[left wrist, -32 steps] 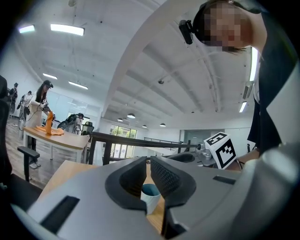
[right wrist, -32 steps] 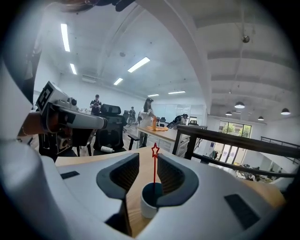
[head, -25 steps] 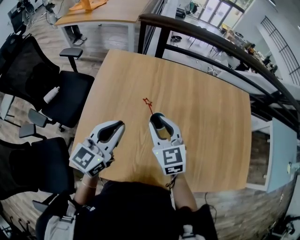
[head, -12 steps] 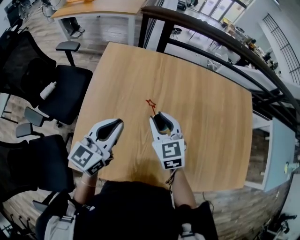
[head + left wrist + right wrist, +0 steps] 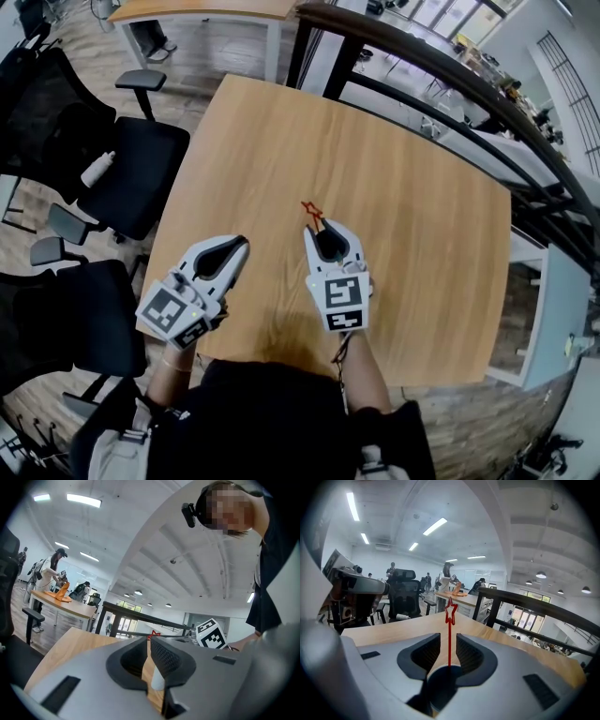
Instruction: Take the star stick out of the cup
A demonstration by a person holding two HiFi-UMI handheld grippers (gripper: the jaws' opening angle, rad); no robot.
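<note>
Standing at the far left: black chairs [image 5: 141, 178], just beside the table's left edge. A white bottle [image 5: 97, 170] lies on one seat.
Table [image 5: 403, 234]: light brown wood. Both tongs are over the near part of it.
Left tongs [image 5: 234, 246]: they sit left of the right tongs and point away from the person. In the left gripper view [image 5: 149, 641] the two dark pads are together, with only a thin slit left. I see nothing held in them.
Star stick [image 5: 311, 211]: thin and red, with a little star on top. It stands up straight between the pads of the right tongs [image 5: 450, 613]. The star pokes up past the tips. There is a small gap on each side of the stick.
Cup [image 5: 440, 686]: dark and round, low down behind the pads of the right tongs. The foot of the stick goes down into it.
Right tongs [image 5: 326, 229]: the jaws are apart and closing in on the stick [image 5: 448, 639]. The pads do not touch it yet.
Railing [image 5: 450, 84]: dark, running past the far right side of the table.
</note>
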